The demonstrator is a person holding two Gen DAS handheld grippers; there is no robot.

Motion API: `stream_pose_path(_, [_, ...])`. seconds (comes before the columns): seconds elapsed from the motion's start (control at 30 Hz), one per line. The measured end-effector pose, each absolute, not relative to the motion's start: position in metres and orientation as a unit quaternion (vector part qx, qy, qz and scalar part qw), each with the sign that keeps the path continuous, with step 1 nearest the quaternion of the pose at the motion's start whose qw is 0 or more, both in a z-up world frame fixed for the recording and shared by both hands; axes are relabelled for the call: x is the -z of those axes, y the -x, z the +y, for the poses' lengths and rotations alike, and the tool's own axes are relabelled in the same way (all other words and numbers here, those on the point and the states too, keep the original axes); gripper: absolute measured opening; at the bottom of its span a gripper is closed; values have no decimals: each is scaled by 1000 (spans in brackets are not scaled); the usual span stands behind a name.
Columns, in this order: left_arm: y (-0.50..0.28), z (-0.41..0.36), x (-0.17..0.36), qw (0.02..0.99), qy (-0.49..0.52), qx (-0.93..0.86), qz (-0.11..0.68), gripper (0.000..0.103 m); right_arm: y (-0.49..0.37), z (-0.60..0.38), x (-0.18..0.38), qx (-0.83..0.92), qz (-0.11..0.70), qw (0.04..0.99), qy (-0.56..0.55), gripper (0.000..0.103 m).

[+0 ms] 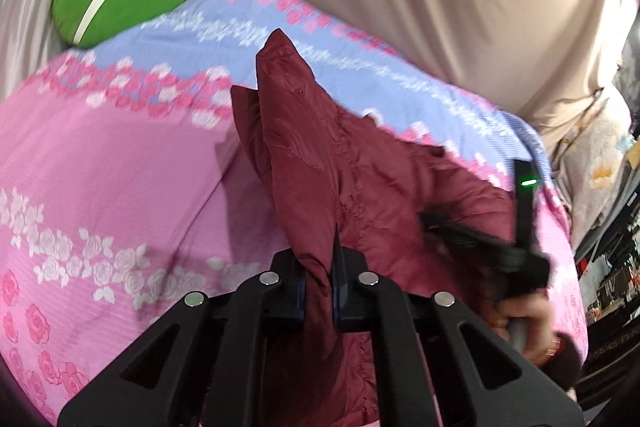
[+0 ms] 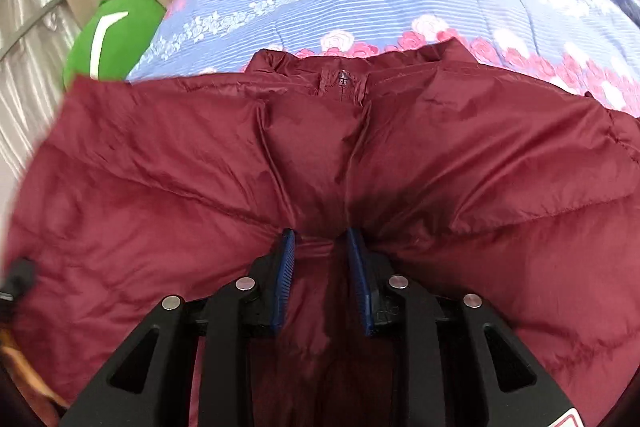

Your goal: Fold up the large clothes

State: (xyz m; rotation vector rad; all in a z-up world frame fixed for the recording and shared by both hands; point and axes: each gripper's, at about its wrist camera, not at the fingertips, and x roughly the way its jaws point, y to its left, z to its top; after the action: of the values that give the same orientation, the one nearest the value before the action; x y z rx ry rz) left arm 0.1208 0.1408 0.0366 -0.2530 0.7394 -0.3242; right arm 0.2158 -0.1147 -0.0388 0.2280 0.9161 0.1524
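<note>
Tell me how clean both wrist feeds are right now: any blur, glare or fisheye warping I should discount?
Left wrist view: the floral bedsheet and right gripper are motion-smeared; the maroon puffer jacket in the left gripper stays fairly sharp. Right wrist view: jacket sharp between the right gripper's fingers, smeared at its left edge; green cushion soft. Both: strong fisheye bending, dark corners, soft light, no glare.
</note>
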Motion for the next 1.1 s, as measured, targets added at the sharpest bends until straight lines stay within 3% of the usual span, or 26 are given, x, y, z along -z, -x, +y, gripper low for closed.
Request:
stream_pose_path(0.2, [-111, 113, -71, 921, 105, 193, 321, 6, -217, -113, 34, -77, 446, 886, -96, 26])
stream_pose_path(0.4, [-104, 105, -84, 924, 100, 208, 306, 6, -187, -161, -2, -100, 394, 894, -188, 25])
stream_pose_path(0.53, [-99, 96, -90, 925, 96, 216, 298, 6, -227, -165, 11, -103, 427, 876, -201, 7])
stream_pose_path(0.63, [-96, 90, -94, 926, 87, 221, 295, 6, -258, -146, 29, -121, 463, 858, -189, 2])
stream_pose_path(0.83, [-97, 56, -99, 925, 55, 245, 287, 5, -281, -114, 42, -147, 479, 853, -149, 2])
stream_pose_path(1.1, [-94, -31, -99, 904, 4, 314, 290, 5, -293, -123, 48, -196, 493, 825, -195, 2])
